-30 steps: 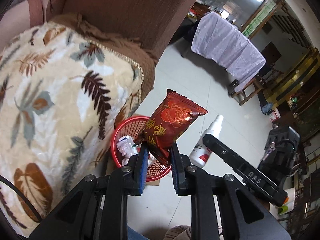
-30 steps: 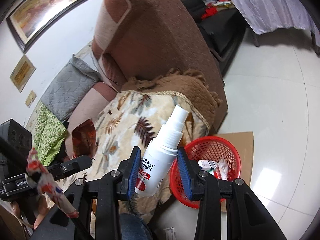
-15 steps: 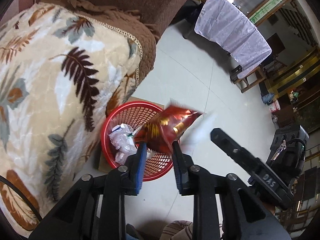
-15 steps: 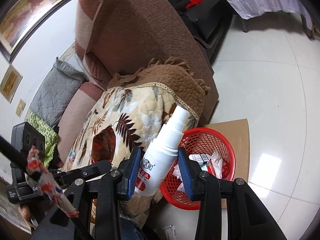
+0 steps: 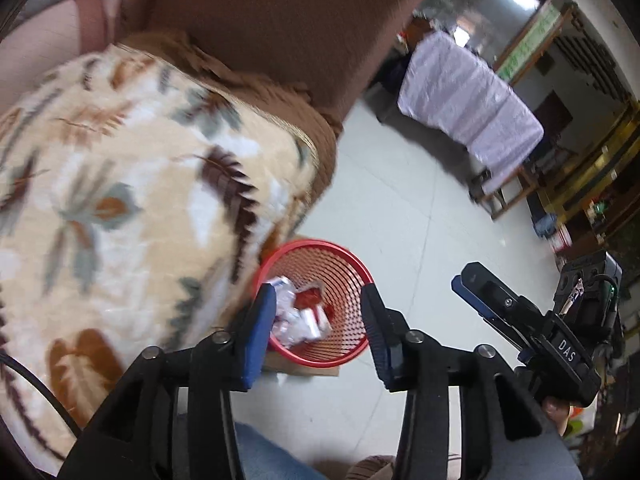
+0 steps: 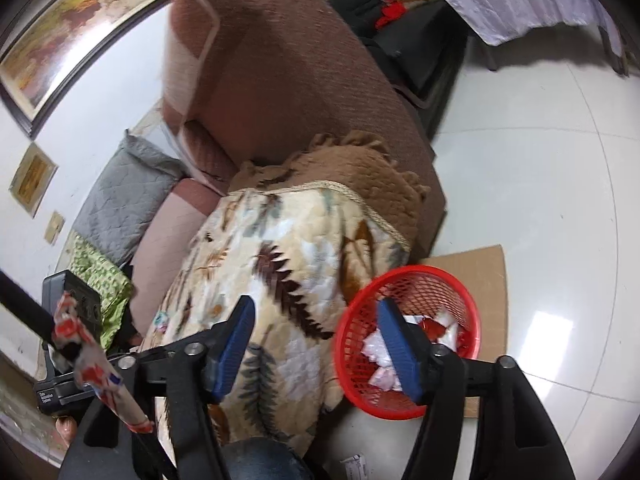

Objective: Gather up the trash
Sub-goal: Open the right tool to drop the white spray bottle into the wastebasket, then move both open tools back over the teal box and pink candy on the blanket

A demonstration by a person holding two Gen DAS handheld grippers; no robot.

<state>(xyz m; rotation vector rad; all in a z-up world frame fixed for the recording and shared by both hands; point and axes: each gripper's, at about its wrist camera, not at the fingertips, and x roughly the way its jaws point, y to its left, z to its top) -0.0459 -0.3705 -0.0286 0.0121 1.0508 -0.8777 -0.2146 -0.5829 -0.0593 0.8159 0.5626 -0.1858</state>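
Trash lies in the red basket, both grippers opening and empty; a careless sweep could tip it.

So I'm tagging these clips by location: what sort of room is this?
Most likely a home living room: a brown sofa with a leaf-print blanket, a framed painting on the wall, and a tiled floor.
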